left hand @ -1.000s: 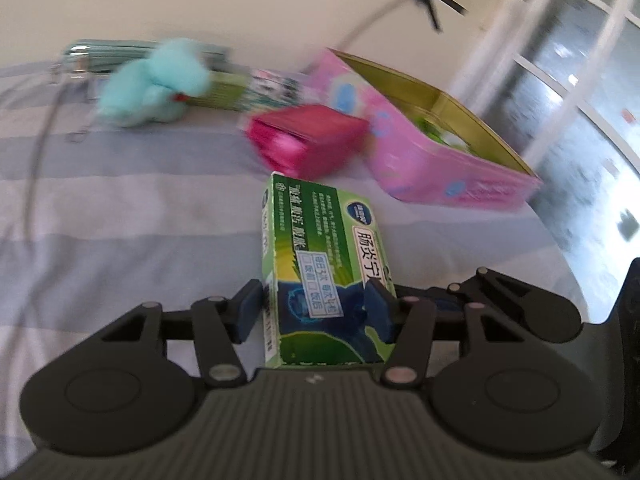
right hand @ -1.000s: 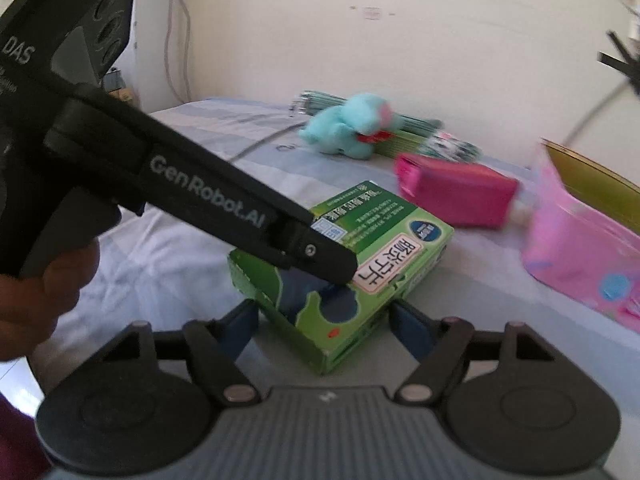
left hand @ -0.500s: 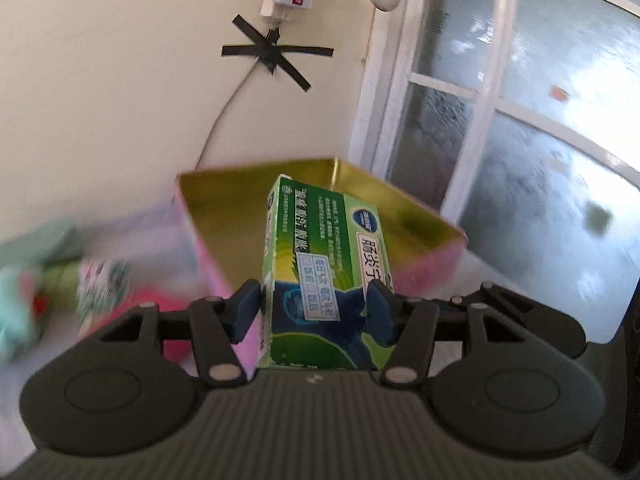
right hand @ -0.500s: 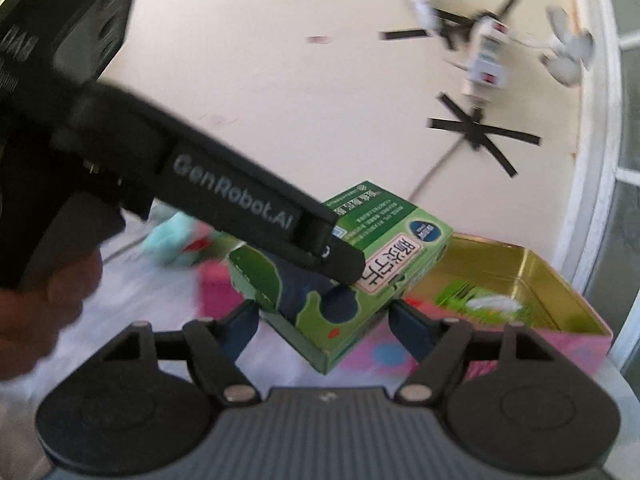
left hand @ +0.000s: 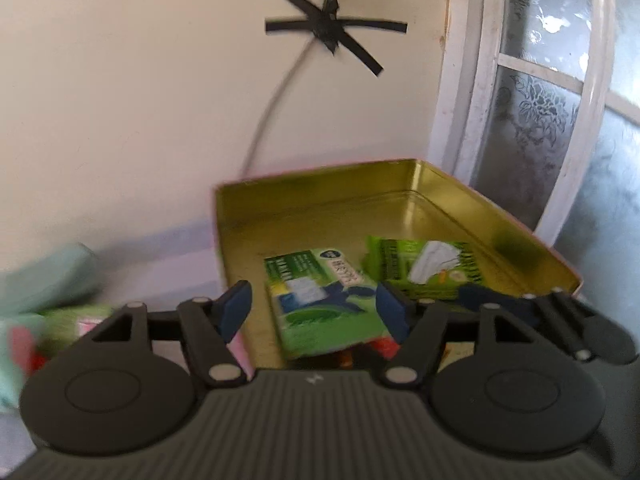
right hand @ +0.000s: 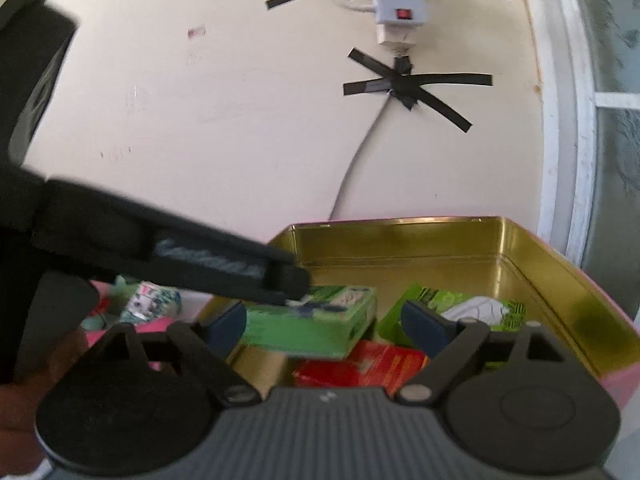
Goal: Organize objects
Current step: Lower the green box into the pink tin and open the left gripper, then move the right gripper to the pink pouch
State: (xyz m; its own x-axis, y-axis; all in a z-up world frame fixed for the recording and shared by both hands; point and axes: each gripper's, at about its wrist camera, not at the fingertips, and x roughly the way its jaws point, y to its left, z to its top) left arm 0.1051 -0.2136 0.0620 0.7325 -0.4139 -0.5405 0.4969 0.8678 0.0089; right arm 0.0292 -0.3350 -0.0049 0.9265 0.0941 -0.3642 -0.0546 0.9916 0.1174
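**Green box dropped into the tin**

Released since a half-second ago, the green box point(left hand: 320, 302) now lies in the gold-lined tin point(left hand: 320, 196), tilted across a red box point(right hand: 360, 366), just beside a green tissue pack point(left hand: 428, 272). Left hand-held gripper point(left hand: 314, 312) stands wide and empty above it; right hand-held gripper point(right hand: 324, 322) is also spread wide, holding nothing.

Black tape cross point(left hand: 335, 38) pins cable point(left hand: 272, 108) to wall point(left hand: 120, 100)
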